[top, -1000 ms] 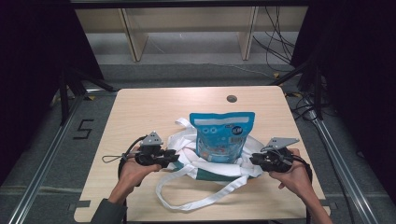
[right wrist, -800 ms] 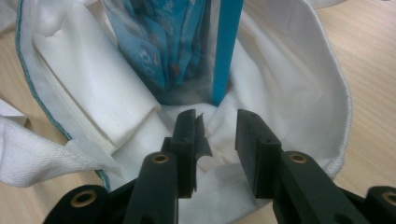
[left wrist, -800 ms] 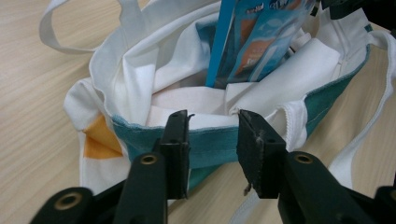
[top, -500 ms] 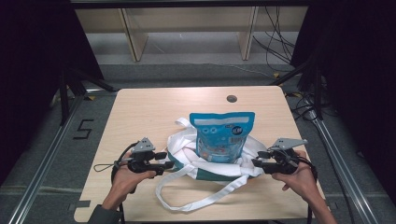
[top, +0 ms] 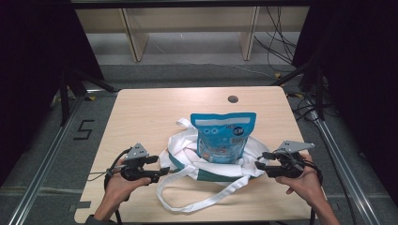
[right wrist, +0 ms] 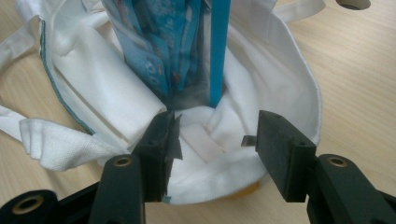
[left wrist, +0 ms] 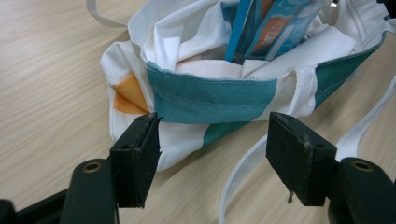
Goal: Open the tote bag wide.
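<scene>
Now both jaws have just been opening beside the cloth bag (top: 187, 157), gripping nothing.

Pale wood surface (top: 141, 112), rounded corners, one round hole (top: 233, 99) near the far edge. Grey floor (top: 187, 75) around it; black mark shaped like a "5" (top: 84, 130) at left. Light wooden shelving (top: 187, 23) behind. Black cables (top: 277, 42) at right. Dark curtains (top: 33, 70) both sides.
</scene>
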The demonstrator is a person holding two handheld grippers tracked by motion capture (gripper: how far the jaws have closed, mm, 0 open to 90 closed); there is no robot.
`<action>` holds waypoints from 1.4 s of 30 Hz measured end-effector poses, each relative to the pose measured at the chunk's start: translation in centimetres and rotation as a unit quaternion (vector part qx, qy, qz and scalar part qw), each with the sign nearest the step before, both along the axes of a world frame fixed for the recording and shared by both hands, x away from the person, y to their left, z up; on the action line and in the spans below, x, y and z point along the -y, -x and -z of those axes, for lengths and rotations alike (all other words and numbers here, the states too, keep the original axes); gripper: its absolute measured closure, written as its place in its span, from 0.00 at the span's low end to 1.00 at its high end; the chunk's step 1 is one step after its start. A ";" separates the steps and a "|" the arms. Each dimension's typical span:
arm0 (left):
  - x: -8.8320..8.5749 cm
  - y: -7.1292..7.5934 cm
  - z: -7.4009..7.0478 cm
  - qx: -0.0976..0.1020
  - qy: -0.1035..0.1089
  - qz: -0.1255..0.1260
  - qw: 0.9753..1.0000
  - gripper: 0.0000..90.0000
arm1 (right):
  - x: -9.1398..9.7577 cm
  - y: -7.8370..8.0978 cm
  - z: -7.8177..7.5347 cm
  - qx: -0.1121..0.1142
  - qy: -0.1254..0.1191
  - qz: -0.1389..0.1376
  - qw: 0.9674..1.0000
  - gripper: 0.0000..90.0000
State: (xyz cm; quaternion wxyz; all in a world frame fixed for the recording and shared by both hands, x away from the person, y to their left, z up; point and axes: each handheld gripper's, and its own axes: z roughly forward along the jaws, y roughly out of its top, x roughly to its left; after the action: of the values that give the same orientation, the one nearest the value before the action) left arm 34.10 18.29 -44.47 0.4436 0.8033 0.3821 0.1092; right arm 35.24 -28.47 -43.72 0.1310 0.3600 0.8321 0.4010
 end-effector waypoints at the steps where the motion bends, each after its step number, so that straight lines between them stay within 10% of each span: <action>1: -0.1 0.1 0.0 0.006 0.000 -0.004 1.000 0.37 | 0.2 -0.1 0.0 0.011 0.007 -0.009 1.000 0.54; 42: -1.3 5.4 2.5 0.014 -0.010 -0.022 1.000 0.27 | 3.8 4.6 2.3 0.002 -0.015 0.054 0.998 0.40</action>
State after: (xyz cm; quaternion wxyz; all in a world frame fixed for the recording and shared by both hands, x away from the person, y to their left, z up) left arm 28.66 19.55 -47.01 0.4383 0.7977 0.3919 0.1339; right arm 30.63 -32.23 -46.02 0.1484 0.4057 0.8052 0.4063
